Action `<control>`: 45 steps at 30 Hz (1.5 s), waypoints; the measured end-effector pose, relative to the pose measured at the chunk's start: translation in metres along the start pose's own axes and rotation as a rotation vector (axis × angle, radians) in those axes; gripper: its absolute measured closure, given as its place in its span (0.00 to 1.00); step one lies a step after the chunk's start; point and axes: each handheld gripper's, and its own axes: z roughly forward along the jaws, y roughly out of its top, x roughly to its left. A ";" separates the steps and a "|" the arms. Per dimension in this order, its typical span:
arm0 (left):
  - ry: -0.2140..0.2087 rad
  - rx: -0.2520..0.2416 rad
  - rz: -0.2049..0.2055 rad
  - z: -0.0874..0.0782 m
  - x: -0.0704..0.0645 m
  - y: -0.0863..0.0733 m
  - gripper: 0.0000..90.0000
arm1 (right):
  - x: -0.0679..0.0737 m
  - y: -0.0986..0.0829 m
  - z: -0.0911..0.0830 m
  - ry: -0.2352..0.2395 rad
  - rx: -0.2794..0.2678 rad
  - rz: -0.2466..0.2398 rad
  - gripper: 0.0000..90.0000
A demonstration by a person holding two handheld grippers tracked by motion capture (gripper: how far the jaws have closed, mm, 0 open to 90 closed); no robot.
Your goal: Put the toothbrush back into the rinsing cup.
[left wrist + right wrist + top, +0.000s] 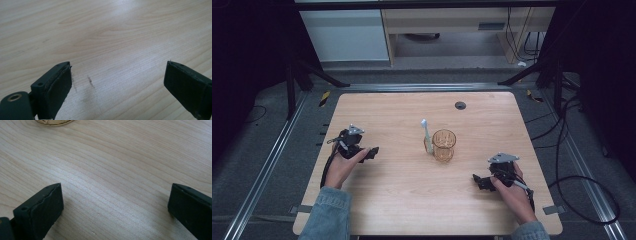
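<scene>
**Toothbrush and glass sit between my two tongs**

From above, the toothbrush [427, 136] lies beside the amber glass [444, 145] at mid-table, touching it, long axis pointing away from me. My right tongs [482, 182] are nearer than my left tongs [371, 152].

Left gripper view: jaws spread wide over bare table [112, 37], holding nothing.

Right gripper view: jaws released; the glass's base [53, 122] lies ahead, slightly left

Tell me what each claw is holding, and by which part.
Nothing is held. The left claw and the right claw both stand open over bare table. The toothbrush and glass sit untouched between them.
</scene>
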 end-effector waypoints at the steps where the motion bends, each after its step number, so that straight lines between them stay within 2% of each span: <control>1: -0.011 0.008 0.000 0.002 0.001 -0.003 0.08 | 0.000 0.000 0.000 0.000 0.000 0.000 0.01; 4: -0.005 0.029 0.030 0.005 0.004 -0.007 0.07 | 0.000 0.000 0.000 0.000 0.000 0.000 0.01; 6: 0.011 0.030 0.032 0.006 0.005 -0.008 0.07 | 0.000 0.000 0.000 0.000 0.000 0.000 0.00; 17: 0.071 0.044 -0.018 0.013 0.023 -0.022 0.08 | 0.000 0.000 0.000 0.001 0.000 0.001 0.01; 21: 0.084 0.030 -0.030 0.015 0.027 -0.024 0.08 | 0.000 0.000 0.000 0.000 0.000 0.000 0.00; 30: 0.070 0.039 -0.049 0.022 0.029 -0.028 0.08 | 0.000 0.000 0.000 0.000 0.000 0.000 0.00; 33: 0.064 0.020 -0.073 0.024 0.030 -0.031 0.07 | 0.000 0.000 0.000 0.000 0.000 0.000 0.00; 36: 0.065 0.000 -0.070 0.026 0.029 -0.032 0.05 | 0.000 0.000 0.000 0.000 0.000 0.000 0.00; 38: 0.067 -0.030 -0.068 0.028 0.029 -0.034 0.03 | 0.000 0.000 0.000 0.000 0.000 0.000 0.01; 45: 0.076 -0.024 -0.082 0.029 0.030 -0.034 0.00 | 0.000 0.000 0.000 0.001 0.000 -0.001 0.01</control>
